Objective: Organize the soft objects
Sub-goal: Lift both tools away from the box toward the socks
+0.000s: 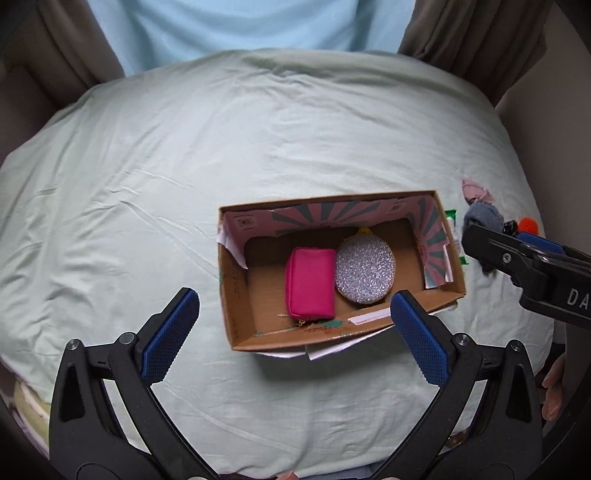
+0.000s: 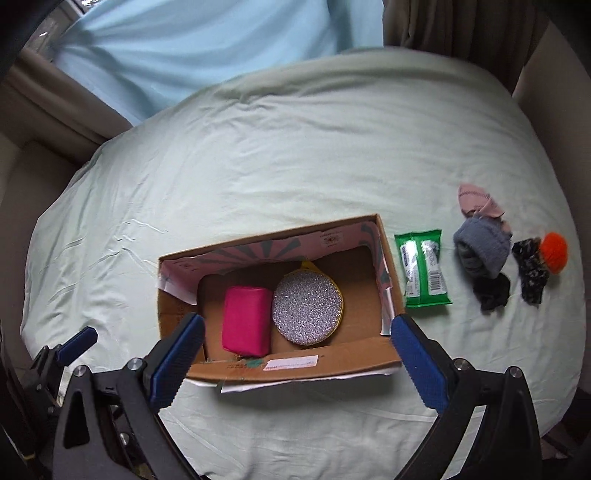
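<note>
An open cardboard box (image 1: 236, 317) (image 2: 295, 365) sits on the pale green bedsheet. Inside lie a pink pouch (image 1: 311, 288) (image 2: 246, 320) and a round glittery silver pouch (image 1: 365, 270) (image 2: 307, 309). Right of the box lie a green wipes pack (image 2: 421, 272), a grey rolled sock (image 2: 482, 251), a pink sock (image 2: 478, 201), a dark scrunchie (image 2: 530, 269) and an orange pom-pom (image 2: 553, 252). My left gripper (image 1: 295, 317) is open above the box's near edge. My right gripper (image 2: 297, 350) is open over the box's near wall. Both are empty.
The bed (image 1: 258, 147) fills both views, with wide bare sheet left of and behind the box. Brown curtains (image 1: 476, 40) and a light blue pane (image 1: 240, 26) stand beyond the far edge. A person's fingers (image 1: 554, 387) show at lower right.
</note>
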Demonstrator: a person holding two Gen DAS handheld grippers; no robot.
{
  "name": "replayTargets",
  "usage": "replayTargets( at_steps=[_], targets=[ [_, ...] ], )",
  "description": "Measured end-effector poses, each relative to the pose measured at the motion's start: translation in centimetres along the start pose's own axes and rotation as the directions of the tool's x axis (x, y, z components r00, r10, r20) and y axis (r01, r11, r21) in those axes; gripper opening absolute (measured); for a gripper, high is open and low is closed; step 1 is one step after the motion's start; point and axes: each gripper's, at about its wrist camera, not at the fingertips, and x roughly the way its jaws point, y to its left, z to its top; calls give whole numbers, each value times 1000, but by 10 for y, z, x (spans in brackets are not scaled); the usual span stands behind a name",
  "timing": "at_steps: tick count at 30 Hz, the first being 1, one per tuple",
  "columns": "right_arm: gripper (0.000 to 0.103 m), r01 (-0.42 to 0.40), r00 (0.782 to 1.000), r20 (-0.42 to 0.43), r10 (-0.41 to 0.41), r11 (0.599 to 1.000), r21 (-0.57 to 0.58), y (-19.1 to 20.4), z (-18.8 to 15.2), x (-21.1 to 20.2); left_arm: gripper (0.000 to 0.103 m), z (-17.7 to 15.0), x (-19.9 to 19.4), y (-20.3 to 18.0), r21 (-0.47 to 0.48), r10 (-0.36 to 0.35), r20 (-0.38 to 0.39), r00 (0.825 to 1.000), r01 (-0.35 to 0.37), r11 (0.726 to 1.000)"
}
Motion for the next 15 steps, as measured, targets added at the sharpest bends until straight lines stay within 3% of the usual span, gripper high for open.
replayTargets(
  at_steps=[6, 15],
  targets=[
    [100, 19, 991, 133, -9, 997, -73, 9, -15, -65, 103, -11, -55, 1, -25, 18, 96, 995, -16, 1000],
    [100, 30, 944, 330, 17, 990, -139, 2, -54, -161, 103, -39, -149, -14, -65, 40, 264, 964, -24, 998]
  ],
)
